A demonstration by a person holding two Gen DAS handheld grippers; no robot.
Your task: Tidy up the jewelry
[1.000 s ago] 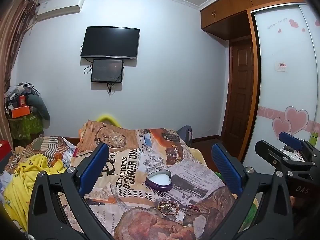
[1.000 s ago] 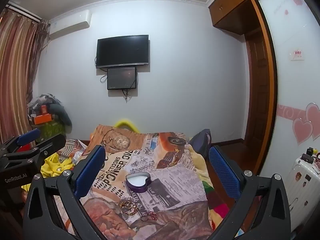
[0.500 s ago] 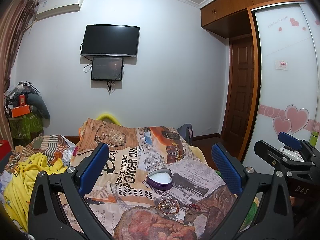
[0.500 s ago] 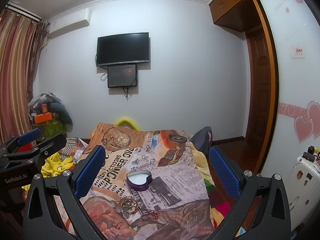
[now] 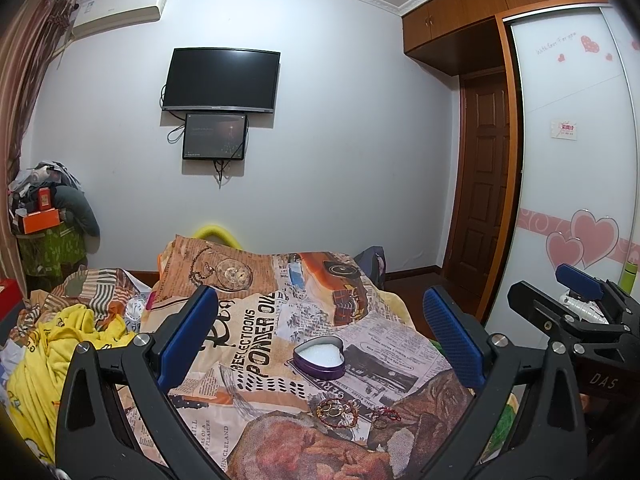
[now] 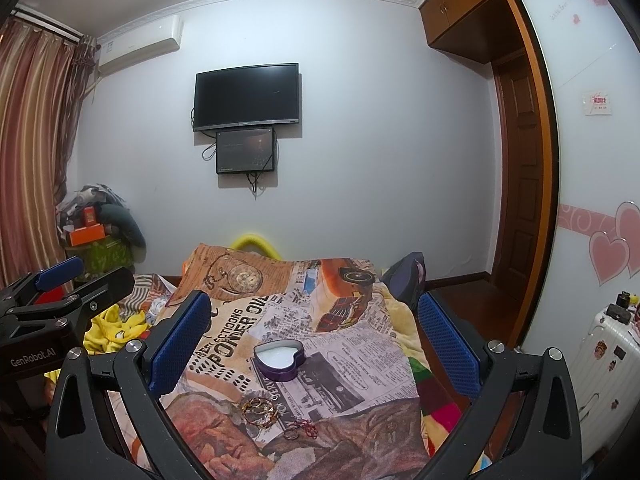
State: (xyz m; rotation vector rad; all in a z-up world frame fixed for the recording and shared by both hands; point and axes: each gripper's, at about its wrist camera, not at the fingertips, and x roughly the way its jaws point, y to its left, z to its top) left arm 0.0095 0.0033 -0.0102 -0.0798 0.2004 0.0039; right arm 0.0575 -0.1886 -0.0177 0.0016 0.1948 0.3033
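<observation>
Printed bedspread (image 5: 256, 332) covers the bed; yellow clothing (image 5: 60, 344) lies left. Heart-shaped tin (image 5: 320, 358), lidless, white-lined, sits centre. Jewelry pile (image 5: 340, 412) lies nearer, outside it. Left claw (image 5: 320, 340) and right claw (image 6: 312, 344) both gape, empty.

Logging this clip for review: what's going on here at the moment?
A person holds two grippers over a bed covered with a newspaper-print blanket. Both the left gripper and the right gripper are open and hold nothing. On the blanket sits an open purple heart-shaped tin with a white lining, nothing visible inside. The jewelry, a small tangle of bangles, rings and red cord, lies loose on the blanket just in front of the tin, untouched.
</observation>
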